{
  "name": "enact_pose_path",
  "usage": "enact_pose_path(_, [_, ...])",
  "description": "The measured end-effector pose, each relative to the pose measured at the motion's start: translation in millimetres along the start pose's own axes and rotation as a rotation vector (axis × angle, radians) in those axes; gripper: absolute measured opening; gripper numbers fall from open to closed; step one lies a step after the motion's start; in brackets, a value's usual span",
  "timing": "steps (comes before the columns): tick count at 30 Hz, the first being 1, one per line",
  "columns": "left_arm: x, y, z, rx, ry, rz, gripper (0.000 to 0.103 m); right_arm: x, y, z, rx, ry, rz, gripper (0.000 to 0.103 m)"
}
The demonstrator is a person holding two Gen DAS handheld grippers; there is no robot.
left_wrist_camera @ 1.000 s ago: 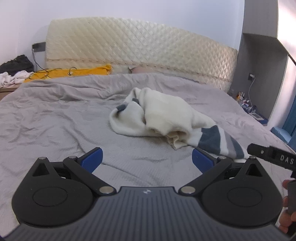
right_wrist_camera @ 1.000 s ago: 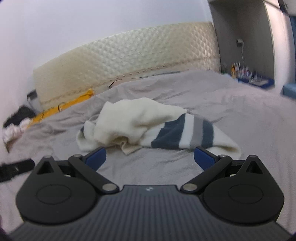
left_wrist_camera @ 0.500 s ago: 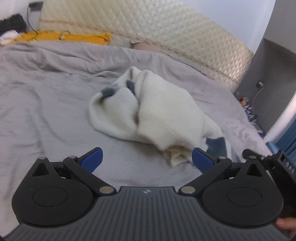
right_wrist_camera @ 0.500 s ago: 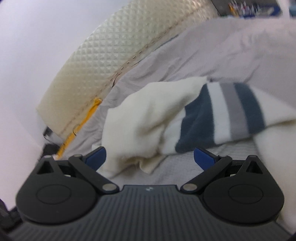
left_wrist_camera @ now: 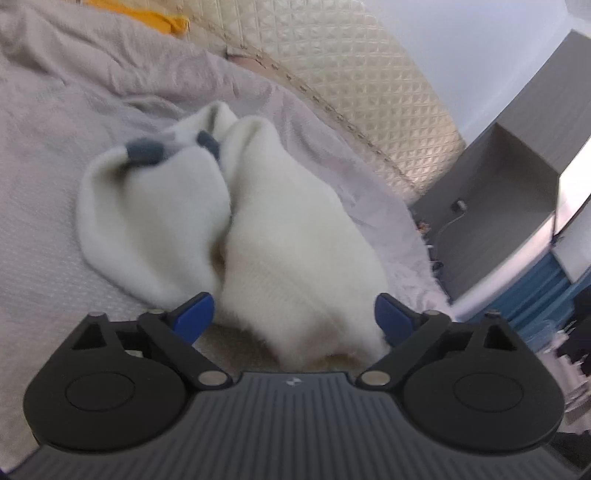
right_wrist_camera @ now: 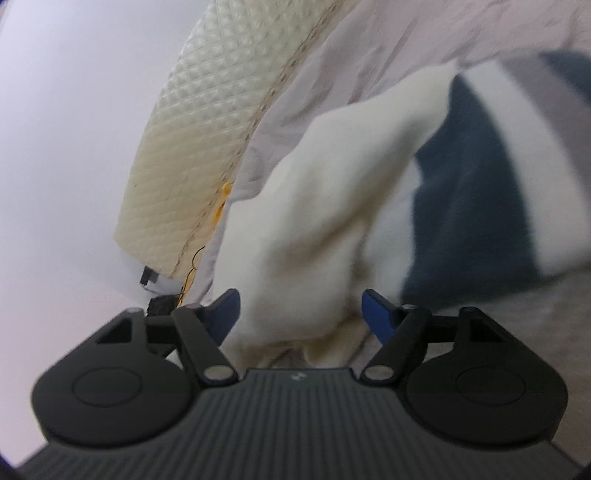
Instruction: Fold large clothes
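A crumpled cream-white sweater (left_wrist_camera: 288, 236) with navy and grey stripes lies bunched on the grey bed sheet (left_wrist_camera: 44, 155). My left gripper (left_wrist_camera: 293, 319) is open, its blue fingertips (left_wrist_camera: 194, 317) on either side of the sweater's near white fold. In the right wrist view the sweater (right_wrist_camera: 325, 206) fills the middle, with its navy stripe (right_wrist_camera: 469, 206) to the right. My right gripper (right_wrist_camera: 301, 314) is open, with a white fold and a cream inner hem lying between its jaws. Both views are blurred.
A quilted cream headboard (left_wrist_camera: 354, 81) runs along the back of the bed, with a yellow cloth (left_wrist_camera: 147, 14) at its foot. A grey cabinet (left_wrist_camera: 509, 192) and blue items stand beyond the bed's right side. The headboard also shows in the right wrist view (right_wrist_camera: 207, 140).
Both grippers have moved forward and down onto the sweater, which now fills each view. The right gripper has tilted and its jaws stand a little narrower. Both stay open.
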State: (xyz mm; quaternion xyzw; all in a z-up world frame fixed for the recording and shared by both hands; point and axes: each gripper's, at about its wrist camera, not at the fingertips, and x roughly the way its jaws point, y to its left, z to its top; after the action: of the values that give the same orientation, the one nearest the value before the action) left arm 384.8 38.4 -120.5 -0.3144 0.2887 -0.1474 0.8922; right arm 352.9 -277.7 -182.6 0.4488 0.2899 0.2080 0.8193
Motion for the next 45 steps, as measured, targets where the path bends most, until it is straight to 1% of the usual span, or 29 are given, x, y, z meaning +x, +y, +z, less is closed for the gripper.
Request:
enact_pose_path(2, [7.9,10.3,-0.1,-0.033,0.001,-0.023,0.083,11.2,-3.9,0.1,0.003,0.010,0.028,0.067])
enact_pose_path(3, [11.3,15.5,-0.1,-0.048,0.005,-0.036,0.081,16.5,-5.6,-0.1,-0.002,0.019,0.027,0.067])
enact_pose_path(5, [17.7,22.3,-0.1,-0.054,0.012,-0.044,0.066,24.8,-10.2,-1.3,-0.015,0.030,0.025,0.067])
enact_pose_path(6, [20.2,24.4,-0.7,-0.050,0.011,-0.040,0.061,27.4,-11.8,-2.4,-0.018,0.028,0.020,0.067])
enact_pose_path(8, [23.1,27.8,-2.0,-0.056,0.018,-0.048,0.045,31.2,-15.4,-3.2,-0.016,0.028,0.022,0.067])
enact_pose_path(9, [23.2,29.6,-2.6,-0.058,0.020,-0.046,0.040,32.4,-14.4,-3.2,-0.023,0.026,0.025,0.067])
enact_pose_path(10, [23.6,29.9,-1.7,-0.059,0.017,-0.040,0.032,34.3,-13.2,-2.7,-0.031,0.028,0.029,0.064])
enact_pose_path(11, [20.6,29.9,-2.7,-0.058,0.013,-0.041,0.024,35.1,-11.9,-2.1,-0.041,0.031,0.030,0.051])
enact_pose_path(13, [14.0,23.1,-3.9,-0.060,0.007,-0.040,0.016,34.3,-6.0,-1.2,-0.081,0.021,0.008,0.038])
enact_pose_path(14, [12.5,17.1,-1.4,-0.056,0.007,-0.033,0.014,32.9,-1.4,-1.3,-0.114,0.014,0.003,0.033])
enact_pose_path(16, [1.5,0.9,-1.2,-0.006,-0.023,-0.022,0.013,24.3,10.9,-1.2,-0.174,-0.008,-0.008,0.030])
enact_pose_path(19, [-19.0,-23.4,-1.4,0.031,-0.071,-0.041,0.013,8.0,26.0,1.6,-0.213,-0.043,-0.008,0.027])
enact_pose_path(21, [-32.9,-37.3,-4.8,0.068,-0.088,-0.032,0.012,-4.6,35.3,3.2,-0.237,-0.069,-0.013,0.026])
enact_pose_path(22, [-41.2,-44.0,-6.0,0.079,-0.098,-0.026,0.012,-11.4,40.0,3.4,-0.248,-0.081,-0.013,0.022])
enact_pose_path(23, [-49.9,-49.9,-7.1,0.078,-0.105,-0.029,0.012,-18.1,44.5,3.0,-0.260,-0.091,-0.012,0.021])
enact_pose_path(24, [-58.3,-55.5,-8.6,0.081,-0.111,-0.033,0.012,-24.8,48.4,2.4,-0.275,-0.097,-0.014,0.021])
enact_pose_path(26, [-77.1,-70.7,-14.3,0.122,-0.133,-0.022,0.012,-37.6,59.6,0.3,-0.314,-0.112,-0.008,0.021])
enact_pose_path(29, [-115.6,-86.7,-29.6,0.153,-0.150,-0.016,0.011,-59.1,74.0,-3.9,-0.334,-0.132,0.010,0.020])
enact_pose_path(34, [-178.9,-99.2,-53.6,0.200,-0.193,-0.024,0.010,-104.7,105.0,-24.1,-0.423,-0.155,0.042,0.020])
enact_pose_path(36, [-201.2,-105.9,-59.8,0.190,-0.205,-0.036,0.010,-121.5,118.4,-33.4,-0.455,-0.164,0.047,0.020])
enact_pose_path(38, [-224.1,-113.6,-67.8,0.184,-0.214,-0.046,0.010,-137.0,122.9,-39.6,-0.441,-0.160,0.055,0.020])
enact_pose_path(41, [-263.2,-125.8,-90.8,0.200,-0.234,-0.051,0.010,-162.4,133.0,-53.8,-0.431,-0.161,0.074,0.020])
enact_pose_path(45, [-311.0,-129.2,-118.0,0.158,-0.243,-0.067,0.010,-191.8,149.5,-75.0,-0.458,-0.127,0.077,0.020])
